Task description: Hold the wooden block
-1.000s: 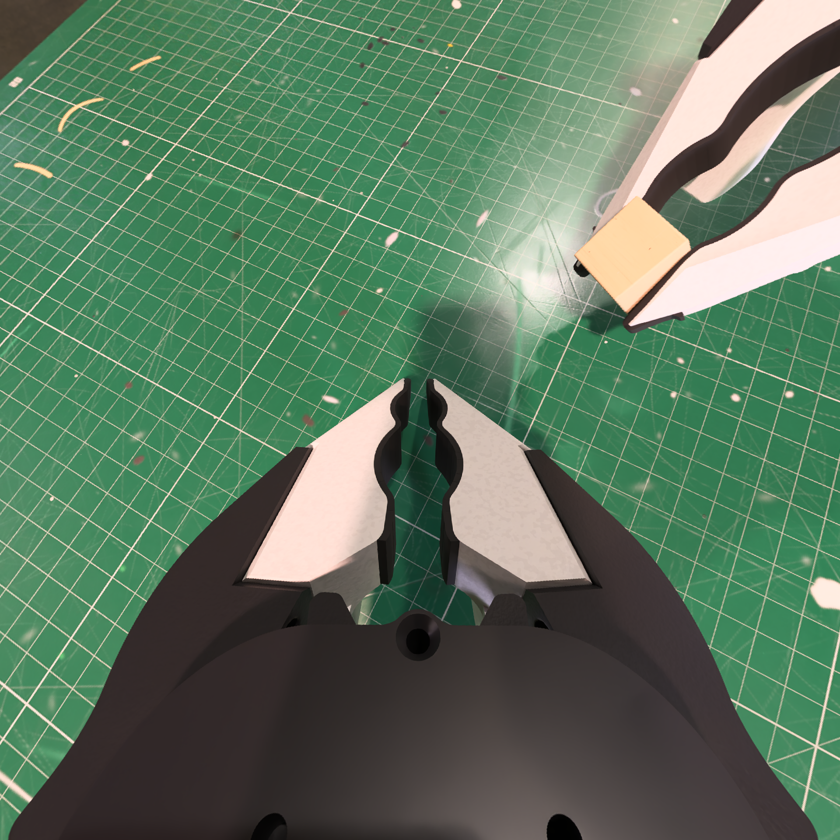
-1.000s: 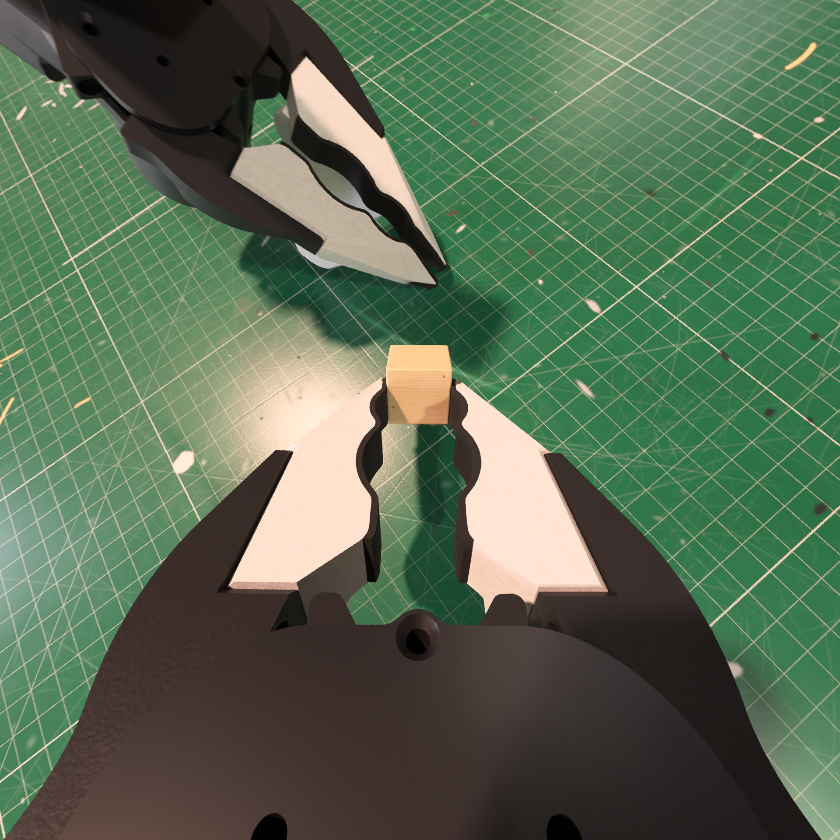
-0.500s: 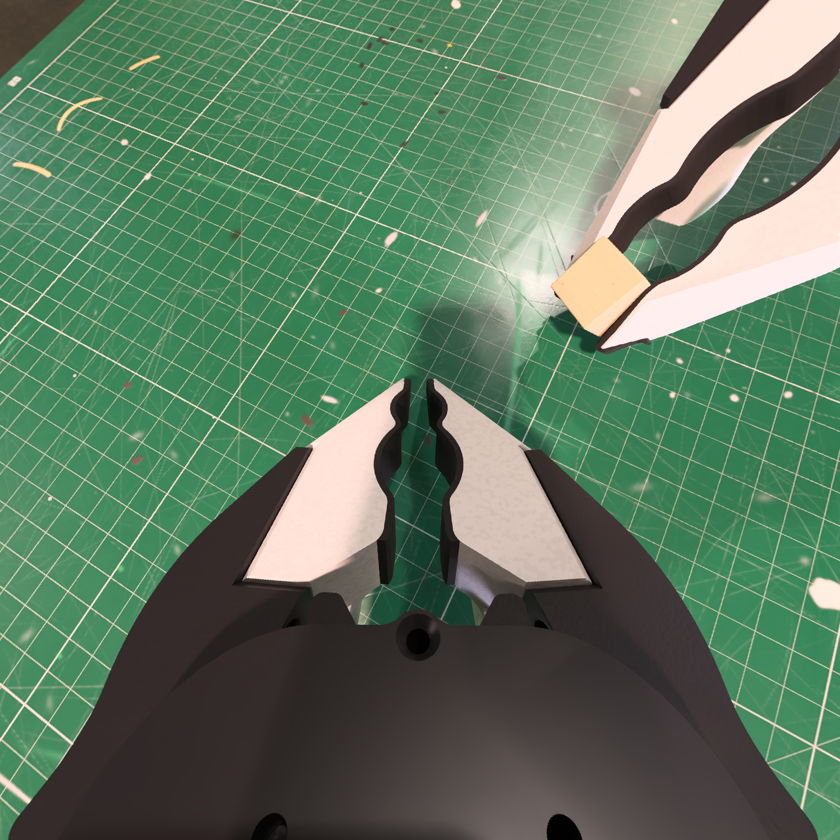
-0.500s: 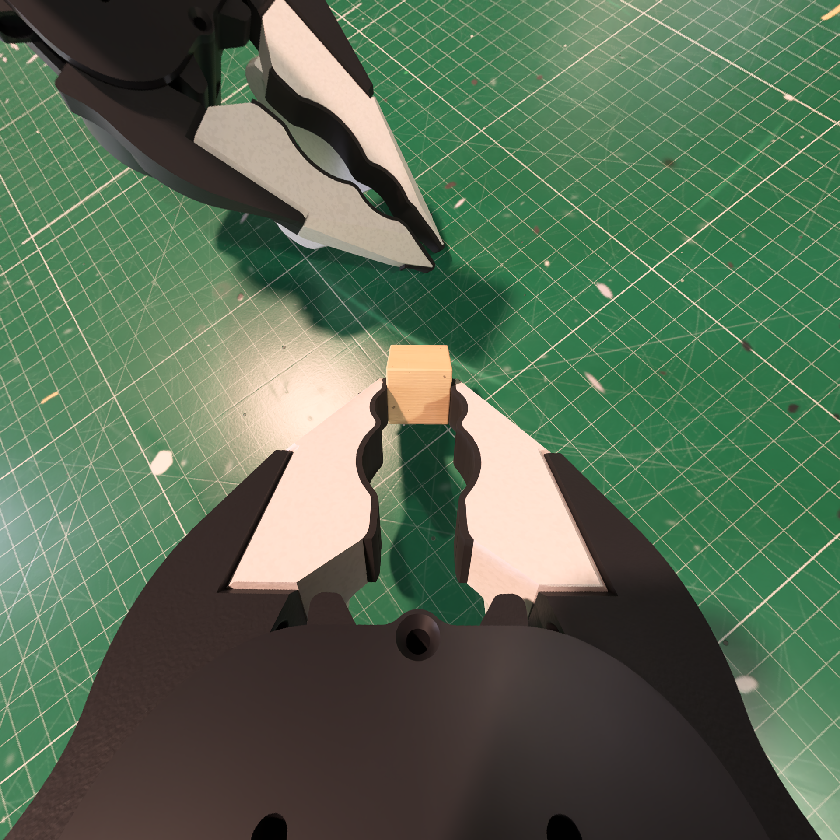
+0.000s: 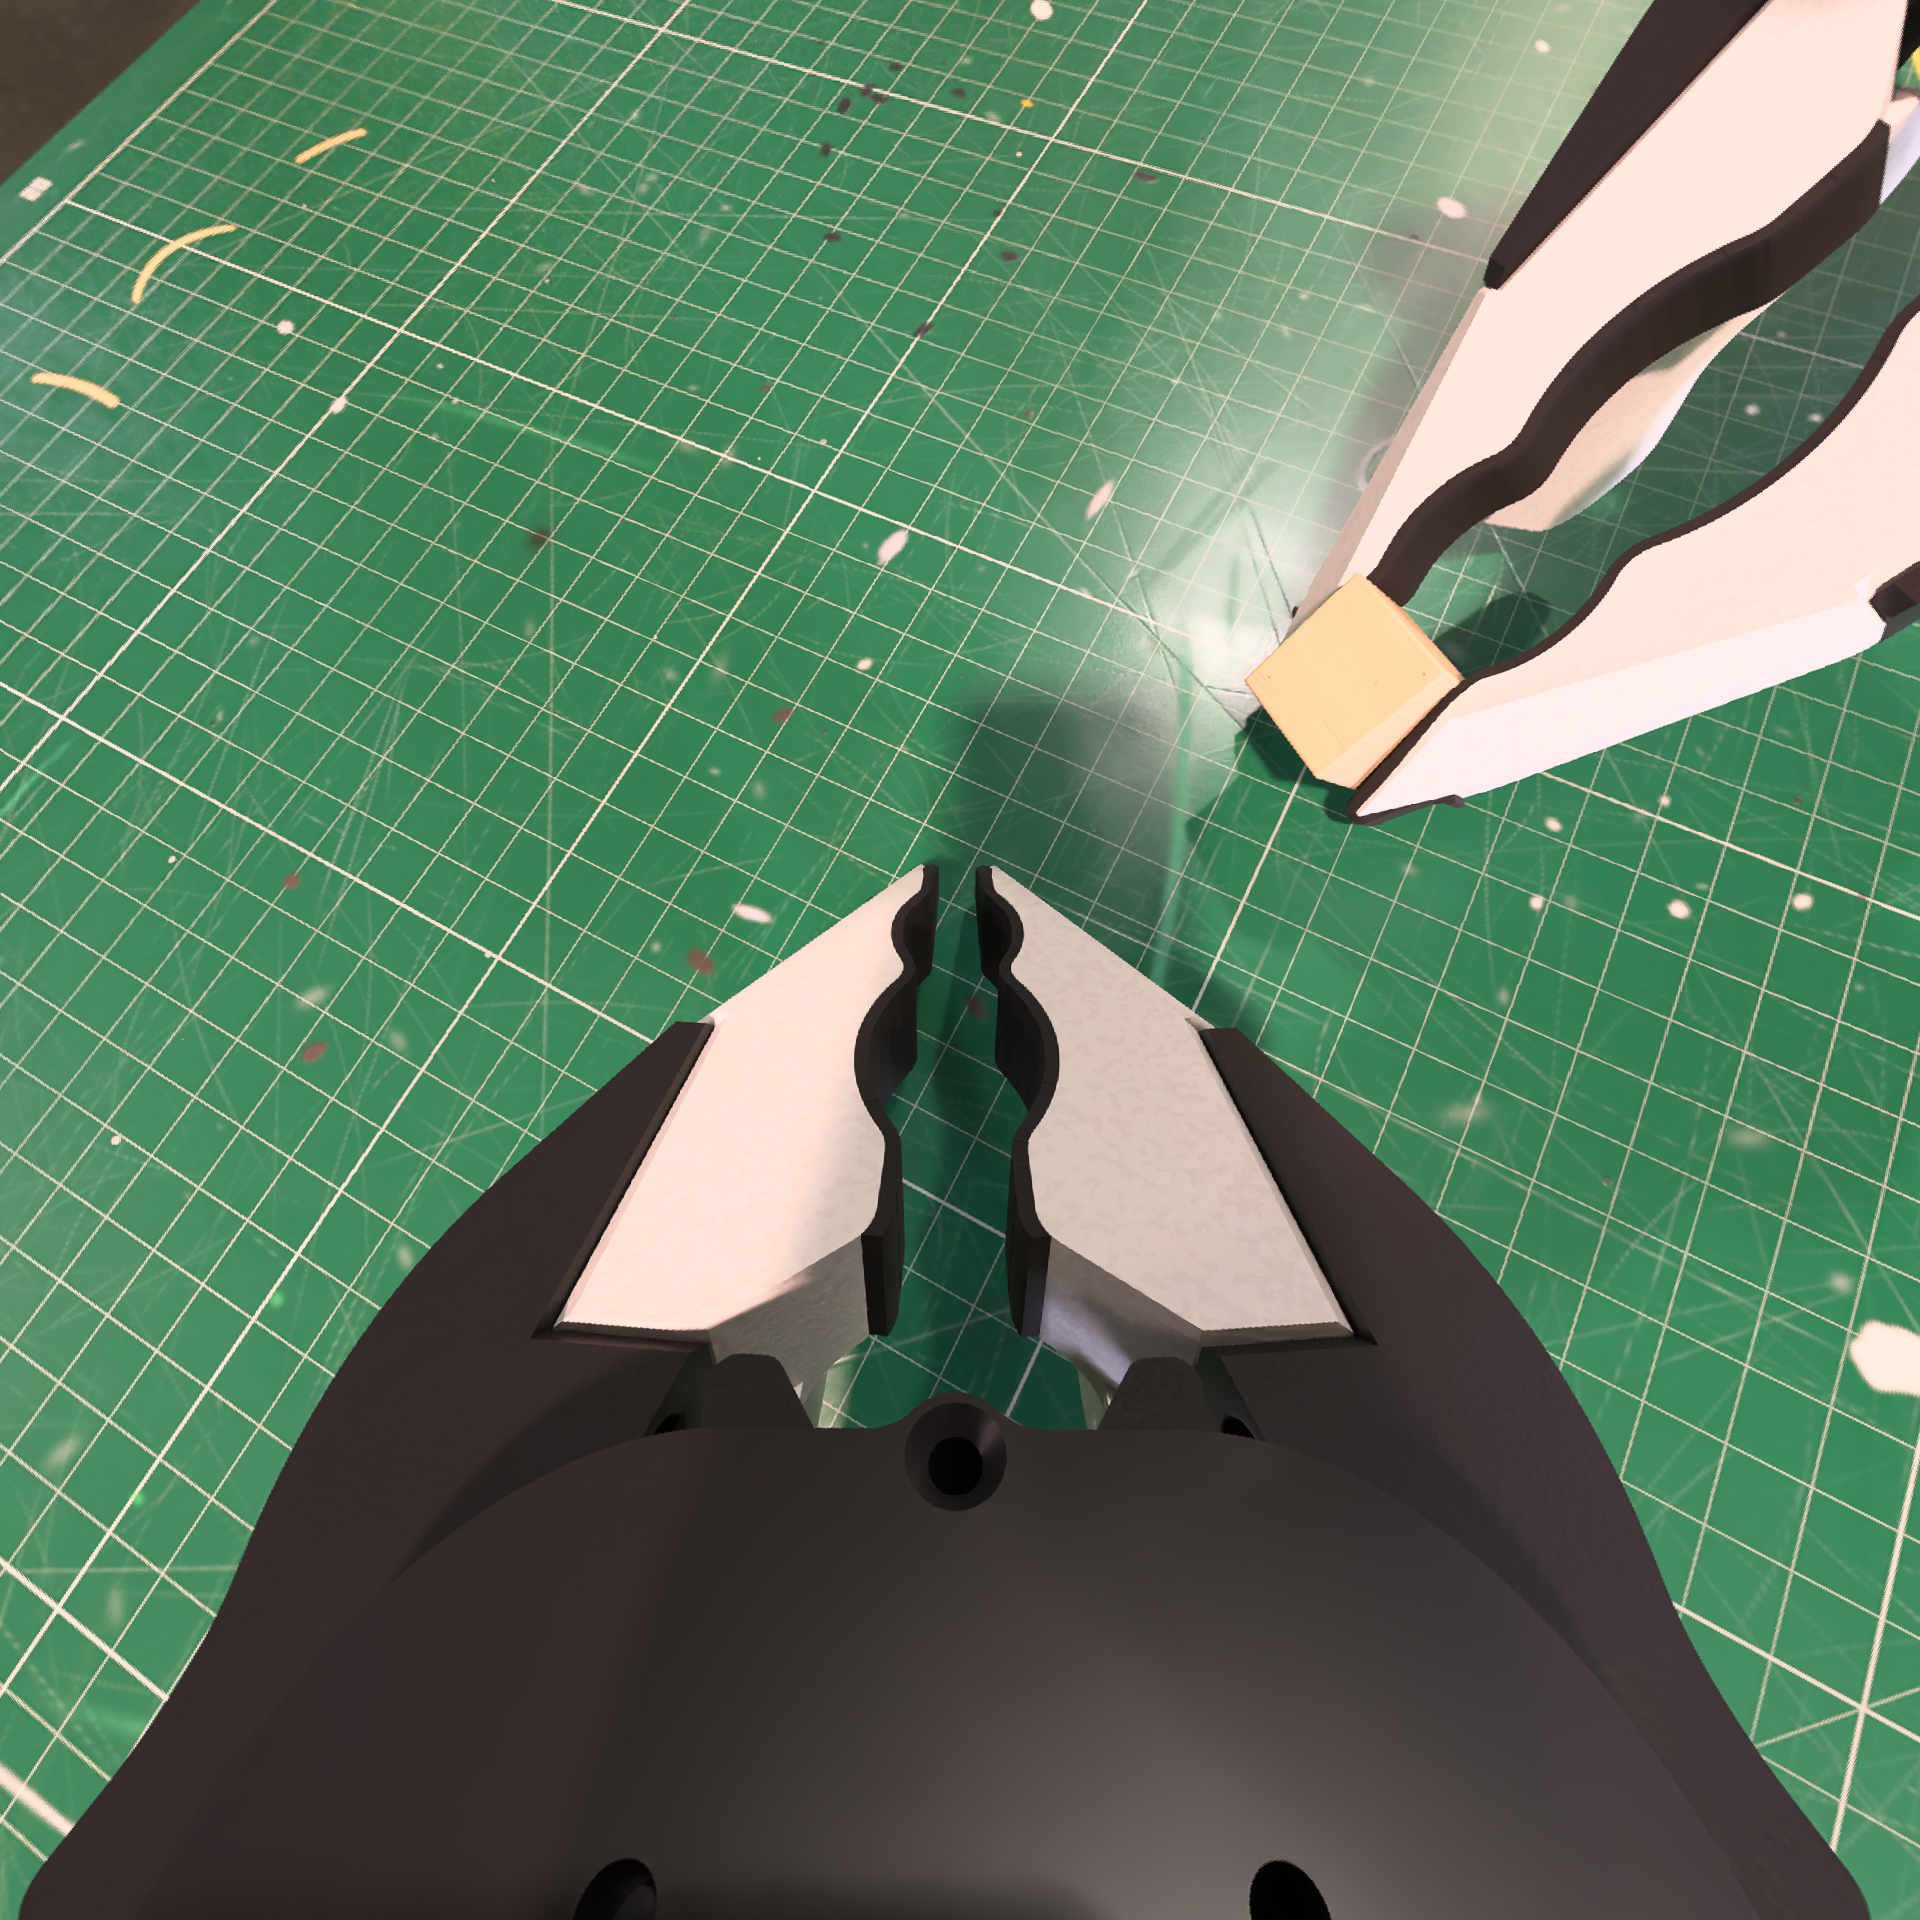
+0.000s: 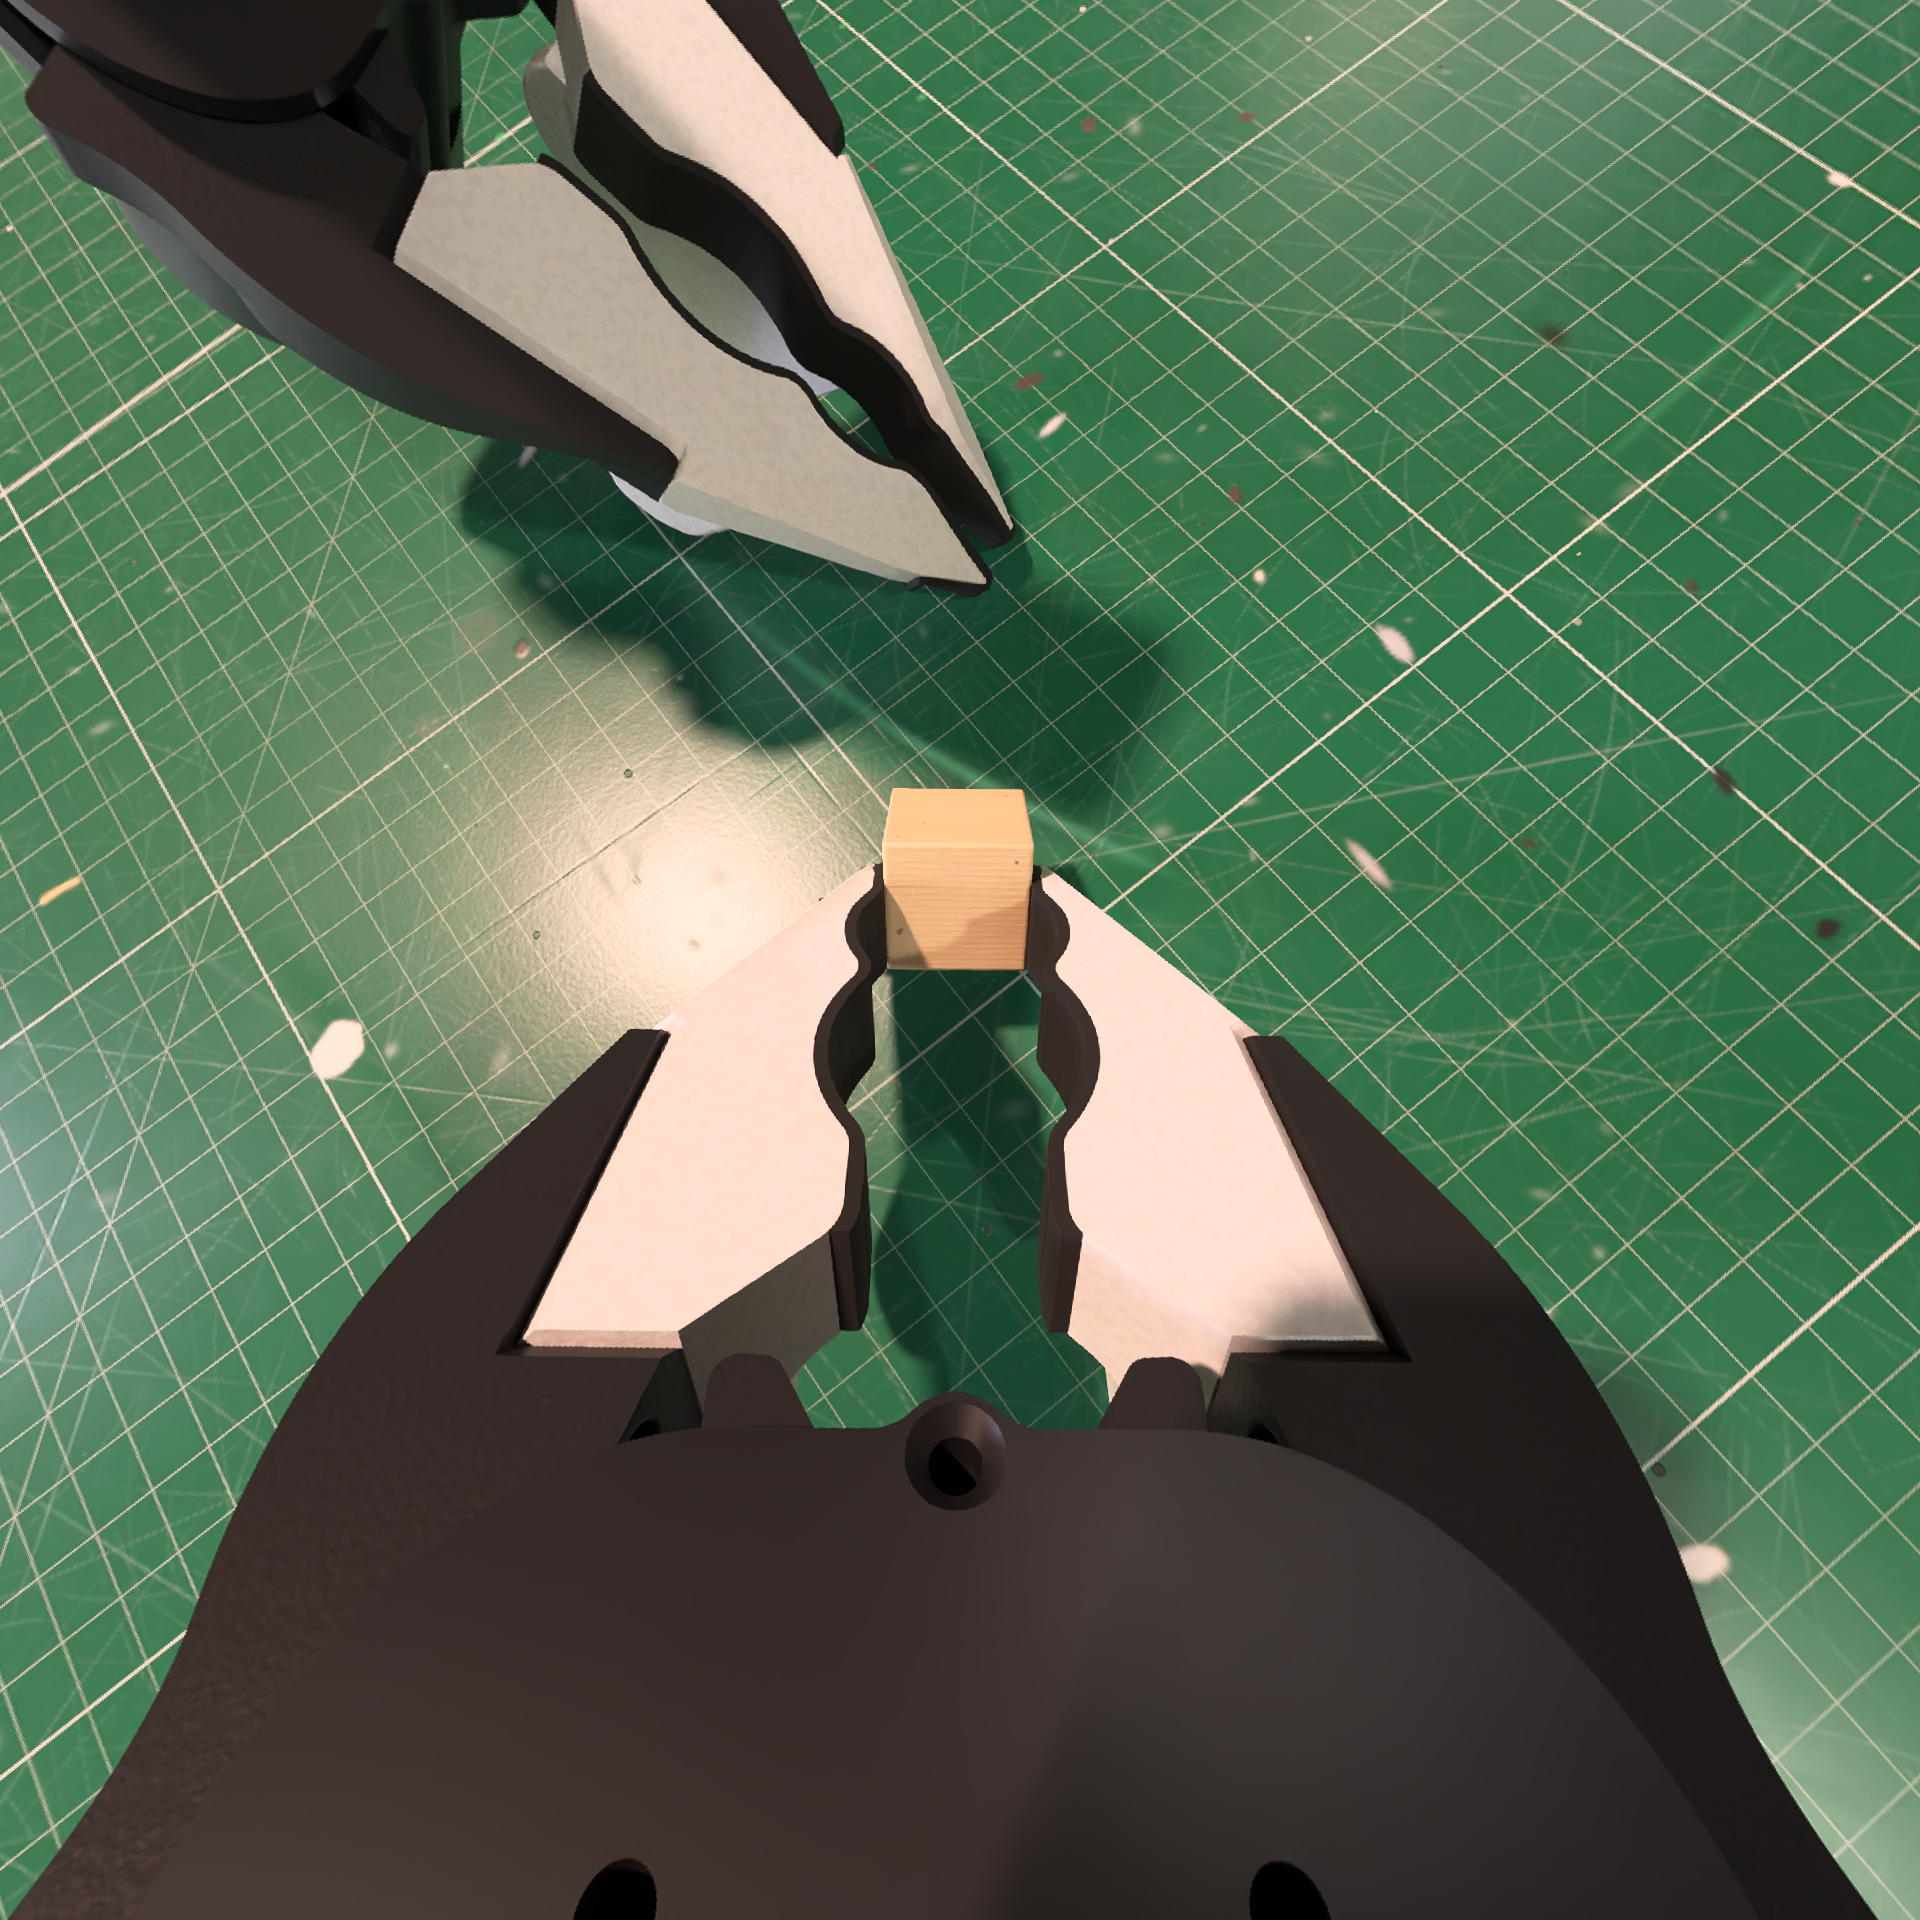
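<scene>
A small light wooden block sits between the fingertips of my right gripper, which is shut on it, low over the green cutting mat. In the left wrist view the block and the right gripper are at the upper right. My left gripper is shut and empty, its tips a short way from the block. It also shows in the right wrist view at the upper left, pointing down towards the block.
The mat has a white grid, scratches and small paint flecks. A few curled wood shavings lie at its far left. The mat's edge and a dark surface show at the top left corner.
The right gripper has carried the block closer to the left gripper, down and left in the left wrist view. The left gripper has stayed shut and still.
</scene>
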You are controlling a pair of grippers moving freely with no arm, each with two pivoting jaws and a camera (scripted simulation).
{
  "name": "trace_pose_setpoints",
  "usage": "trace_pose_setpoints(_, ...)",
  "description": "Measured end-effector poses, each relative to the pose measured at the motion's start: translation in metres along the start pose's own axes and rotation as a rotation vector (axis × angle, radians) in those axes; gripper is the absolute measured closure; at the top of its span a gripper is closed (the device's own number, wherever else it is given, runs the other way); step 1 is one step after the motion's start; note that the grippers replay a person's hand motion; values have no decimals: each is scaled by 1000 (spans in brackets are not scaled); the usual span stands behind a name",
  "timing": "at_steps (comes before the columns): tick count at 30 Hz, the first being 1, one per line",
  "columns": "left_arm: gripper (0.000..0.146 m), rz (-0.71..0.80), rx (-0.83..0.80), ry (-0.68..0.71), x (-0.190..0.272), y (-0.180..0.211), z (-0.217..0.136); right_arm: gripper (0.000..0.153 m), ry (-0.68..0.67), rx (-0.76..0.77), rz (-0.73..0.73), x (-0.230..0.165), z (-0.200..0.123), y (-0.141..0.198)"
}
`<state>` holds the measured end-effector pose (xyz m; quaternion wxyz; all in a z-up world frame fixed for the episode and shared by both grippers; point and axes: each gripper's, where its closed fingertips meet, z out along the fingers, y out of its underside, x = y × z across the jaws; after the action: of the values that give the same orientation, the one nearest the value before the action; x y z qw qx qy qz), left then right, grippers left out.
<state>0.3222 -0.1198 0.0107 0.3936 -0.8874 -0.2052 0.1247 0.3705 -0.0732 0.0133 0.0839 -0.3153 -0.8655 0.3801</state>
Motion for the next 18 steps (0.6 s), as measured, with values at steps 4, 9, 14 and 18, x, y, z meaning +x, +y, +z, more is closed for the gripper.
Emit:
trace_pose_setpoints(4, 139, -2, 0, 1, 0, 0, 0, 127, -4, -2, 7, 0, -1, 1)
trace_pose_setpoints(9, 139, -3, 0, 3, 0, 0, 0, 127, -3, -4, 8, 1, -1, 1)
trace_pose_setpoints(14, 139, -4, 0, 3, 0, 0, 0, 127, 1, -7, 7, 1, -1, 2)
trace_pose_setpoints(18, 139, -2, 0, 3, 0, 0, 0, 127, -1, -9, 13, 1, -2, 3)
